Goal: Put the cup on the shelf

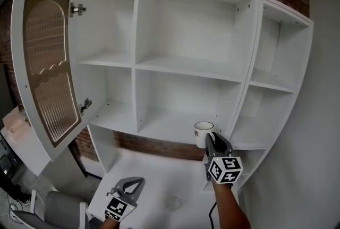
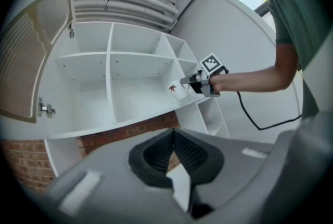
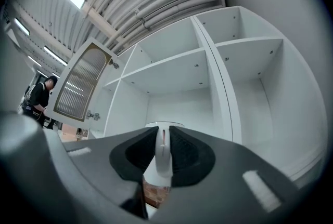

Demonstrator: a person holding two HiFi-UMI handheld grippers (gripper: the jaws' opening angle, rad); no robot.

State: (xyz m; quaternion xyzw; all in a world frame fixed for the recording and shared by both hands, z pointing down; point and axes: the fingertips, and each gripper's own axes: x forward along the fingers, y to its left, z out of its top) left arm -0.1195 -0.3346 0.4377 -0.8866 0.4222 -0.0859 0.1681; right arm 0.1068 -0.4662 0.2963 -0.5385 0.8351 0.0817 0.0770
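Shelf unit [image 1: 135,71]: white, open compartments against a brick wall.
Door [image 1: 48,68]: ribbed panel, swung open at the left.
Desk [image 1: 154,180]: white, beneath the shelf unit.
Right claw [image 1: 211,140]: raised, clamped narrow on the cup's handle.
Left claw [image 1: 137,181]: low over the desk, tips together, holding nothing.
Cup [image 1: 202,129]: white with a red leaf print, upright, at the front lip of the lower middle compartment, near its right divider.

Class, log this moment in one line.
right gripper: shut on cup handle | cup: by lower shelf edge, gripped | left gripper: shut, empty
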